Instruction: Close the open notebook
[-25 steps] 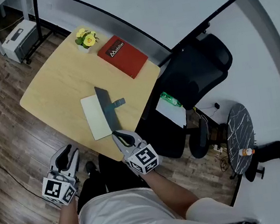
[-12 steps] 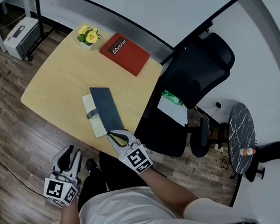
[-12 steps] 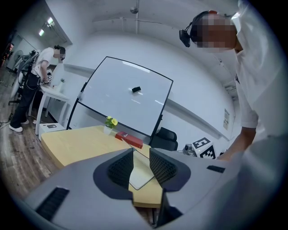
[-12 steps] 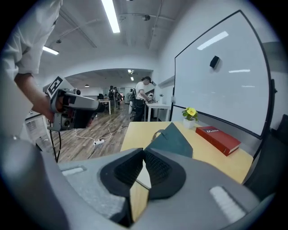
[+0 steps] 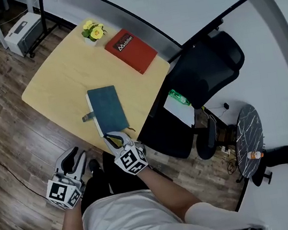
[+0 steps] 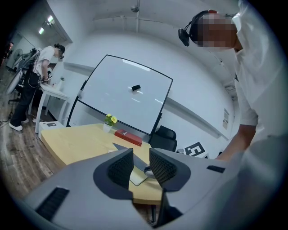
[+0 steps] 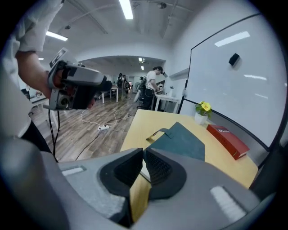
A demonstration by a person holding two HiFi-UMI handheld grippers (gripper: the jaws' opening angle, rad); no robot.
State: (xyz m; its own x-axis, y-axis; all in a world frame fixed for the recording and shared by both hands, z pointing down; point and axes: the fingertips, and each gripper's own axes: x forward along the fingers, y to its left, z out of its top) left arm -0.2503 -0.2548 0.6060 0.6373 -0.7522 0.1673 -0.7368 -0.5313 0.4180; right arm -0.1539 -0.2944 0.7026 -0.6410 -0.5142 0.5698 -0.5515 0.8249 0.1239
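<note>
Head view shows the notebook (image 5: 106, 107) lying flat on the tabletop (image 5: 54, 80) with its teal cover facing up and no open page spread visible. A pale page edge shows along its 9 o'clock side, where a strap (image 5: 87, 117) projects loose onto the wood. The closing action therefore appears essentially done. What may remain, as a judgement, is to withdraw the tool and, if required, secure the strap.

The notebook sits near the tabletop's 5 o'clock edge. A red book (image 5: 130, 50) lies well apart at its 1 o'clock, and a flower pot (image 5: 93, 32) stands at its 12 o'clock.

Right tool (image 5: 113, 137): located at the notebook's 6 o'clock, with its tips at the near edge of the cover. In the right gripper view the jaws are drawn together, leaving only a sliver of gap lower down. The notebook's near corner lies directly behind the tips. Whether a corner of the cover is pinched between the pads cannot be determined.

Left tool (image 5: 73, 156): held off the tabletop at the notebook's 8 o'clock, over the floor. In the left gripper view its jaws stand apart with nothing between them, and it touches nothing.
</note>
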